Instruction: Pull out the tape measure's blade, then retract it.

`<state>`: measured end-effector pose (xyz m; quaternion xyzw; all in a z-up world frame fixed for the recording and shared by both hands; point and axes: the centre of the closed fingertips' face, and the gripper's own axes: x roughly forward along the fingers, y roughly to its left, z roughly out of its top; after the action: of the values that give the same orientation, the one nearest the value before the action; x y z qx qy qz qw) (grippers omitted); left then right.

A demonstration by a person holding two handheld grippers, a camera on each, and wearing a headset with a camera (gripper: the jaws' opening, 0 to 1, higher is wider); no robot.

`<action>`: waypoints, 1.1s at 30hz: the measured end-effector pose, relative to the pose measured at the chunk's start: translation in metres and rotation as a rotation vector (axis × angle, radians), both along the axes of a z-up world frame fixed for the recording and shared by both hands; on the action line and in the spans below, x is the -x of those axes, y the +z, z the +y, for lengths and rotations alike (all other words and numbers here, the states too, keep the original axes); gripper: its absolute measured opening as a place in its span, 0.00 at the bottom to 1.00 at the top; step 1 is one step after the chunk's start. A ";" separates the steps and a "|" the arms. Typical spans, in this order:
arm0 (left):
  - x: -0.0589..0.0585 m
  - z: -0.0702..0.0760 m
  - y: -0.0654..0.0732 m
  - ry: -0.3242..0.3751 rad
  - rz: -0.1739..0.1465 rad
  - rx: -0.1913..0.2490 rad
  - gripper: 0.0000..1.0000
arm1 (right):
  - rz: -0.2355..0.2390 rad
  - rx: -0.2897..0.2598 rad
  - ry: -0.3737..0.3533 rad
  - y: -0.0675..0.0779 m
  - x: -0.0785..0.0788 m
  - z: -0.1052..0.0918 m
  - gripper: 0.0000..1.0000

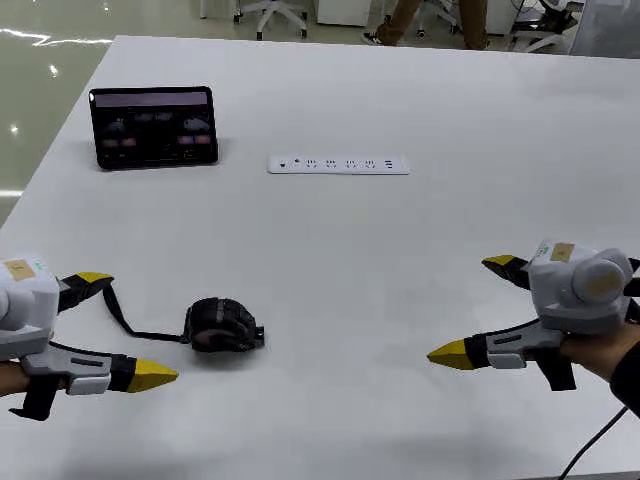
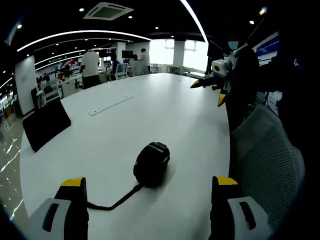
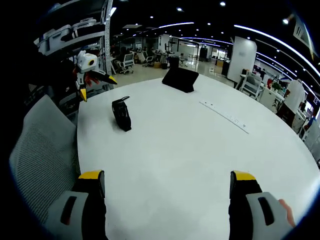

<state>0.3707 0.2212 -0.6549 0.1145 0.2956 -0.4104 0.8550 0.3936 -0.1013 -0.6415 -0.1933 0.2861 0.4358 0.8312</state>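
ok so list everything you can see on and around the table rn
tape measure: one, black, near-left part of the table, blade not pulled out
strap: one, black, trails left from the tape measure's case
tablet: one, black, propped up at the far left of the table
power strip: one, white, flat on the far middle
table: one, white
mesh chair: one, grey, at the table's edge
left gripper: one, grey with yellow tips, open, left of the tape measure
right gripper: one, grey with yellow tips, open, over the table's right side
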 end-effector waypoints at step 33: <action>-0.031 -0.070 -0.032 -0.374 0.053 -0.227 0.65 | 0.054 0.084 0.367 -0.037 -0.005 0.154 0.89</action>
<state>0.4018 0.1517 -0.6868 0.2521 0.3358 -0.5286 0.7378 0.3988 0.0531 -0.6780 -0.2651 0.2863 0.5729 0.7208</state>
